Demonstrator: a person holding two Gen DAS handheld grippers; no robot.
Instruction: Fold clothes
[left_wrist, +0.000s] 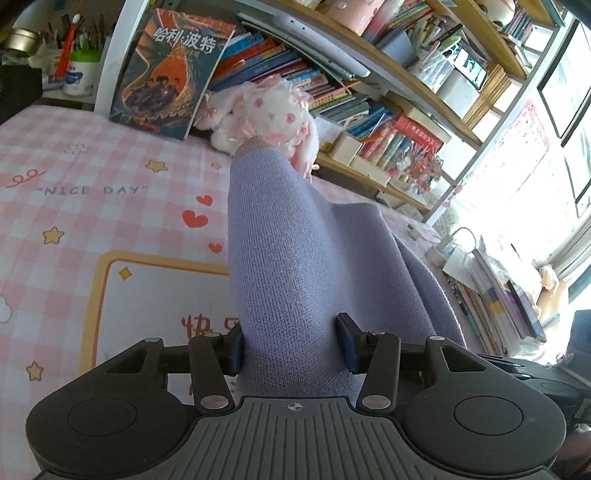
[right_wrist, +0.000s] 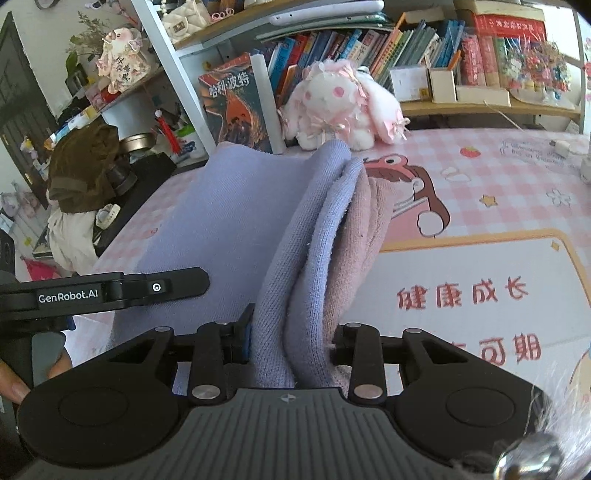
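Observation:
A lilac knit garment (left_wrist: 295, 251) with a pink cuff lies bunched between the fingers of my left gripper (left_wrist: 293, 345), which is shut on it above the pink checked table cover (left_wrist: 92, 177). In the right wrist view the same garment (right_wrist: 236, 214) shows as folded lilac layers with a mauve inner layer. My right gripper (right_wrist: 291, 338) is shut on those layers. The left gripper's body (right_wrist: 110, 291) shows at the left of that view, beside the cloth.
A white and pink plush rabbit (right_wrist: 340, 107) and a standing dark book (left_wrist: 166, 74) sit at the table's far edge, under bookshelves (left_wrist: 406, 74). A brown bundle (right_wrist: 85, 166) stands to the left. Stacked books (left_wrist: 498, 306) lie at the right by the window.

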